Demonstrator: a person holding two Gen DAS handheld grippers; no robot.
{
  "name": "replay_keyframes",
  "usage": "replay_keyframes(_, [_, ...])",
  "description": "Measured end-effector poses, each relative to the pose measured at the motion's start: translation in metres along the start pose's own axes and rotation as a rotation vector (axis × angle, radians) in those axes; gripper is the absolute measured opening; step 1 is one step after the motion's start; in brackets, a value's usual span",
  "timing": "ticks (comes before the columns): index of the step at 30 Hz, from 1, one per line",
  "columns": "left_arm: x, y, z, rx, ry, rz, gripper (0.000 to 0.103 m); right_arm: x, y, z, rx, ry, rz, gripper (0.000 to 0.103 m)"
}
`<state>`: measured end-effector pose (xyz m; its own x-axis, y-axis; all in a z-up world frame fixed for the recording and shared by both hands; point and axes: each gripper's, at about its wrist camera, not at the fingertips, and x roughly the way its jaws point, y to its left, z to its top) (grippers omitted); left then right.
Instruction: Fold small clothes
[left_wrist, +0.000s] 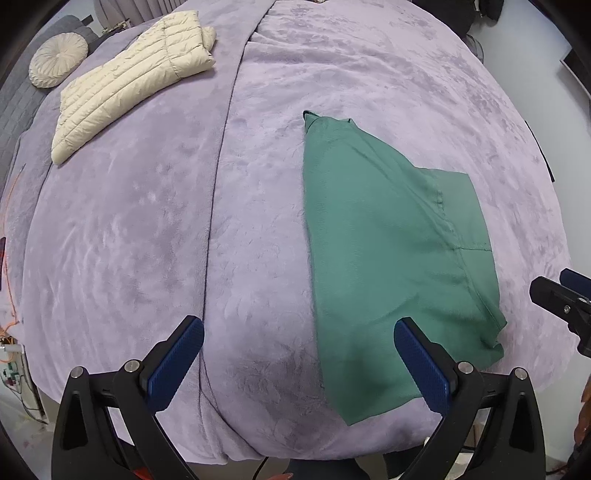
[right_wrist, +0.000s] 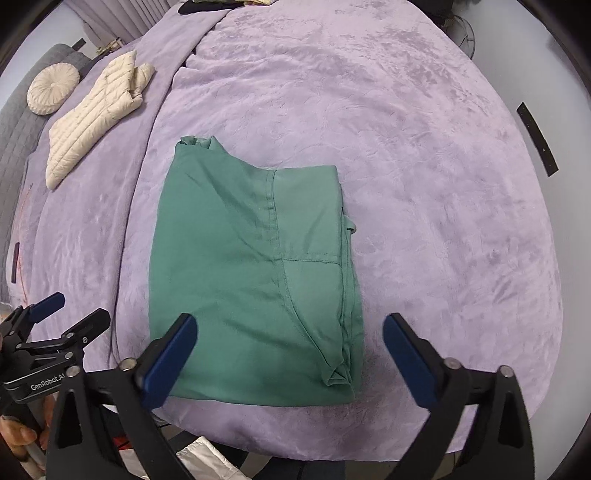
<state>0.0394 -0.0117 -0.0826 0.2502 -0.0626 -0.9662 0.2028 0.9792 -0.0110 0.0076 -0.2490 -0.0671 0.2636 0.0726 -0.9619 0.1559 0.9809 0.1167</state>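
Observation:
A green garment lies folded flat on the lilac bed cover, with its seams and a pocket line showing on top. My right gripper hangs above its near edge, jaws wide apart and nothing between the blue pads. In the left wrist view the same green garment lies to the right of centre. My left gripper is open above the cover, its right pad over the garment's near left corner. The left gripper also shows at the right wrist view's left edge, and the right gripper at the left wrist view's right edge.
A cream quilted jacket lies folded at the far left of the bed, beside a round cream cushion. A long seam in the cover runs front to back. The bed's near edge drops off below the grippers, with cables at the left.

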Motion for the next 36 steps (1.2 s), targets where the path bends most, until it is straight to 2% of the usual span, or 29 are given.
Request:
replay_keyframes(7, [-0.0018, 0.0002, -0.0003, -0.008, -0.007, 0.012, 0.103, -0.0044, 0.0011, 0.0022, -0.001, -0.015, -0.025, 0.103])
replay_keyframes(36, [-0.0043, -0.0009, 0.0033, -0.017, -0.013, 0.044, 0.103, -0.0035, -0.0002, 0.0011, -0.002, -0.010, -0.026, 0.103])
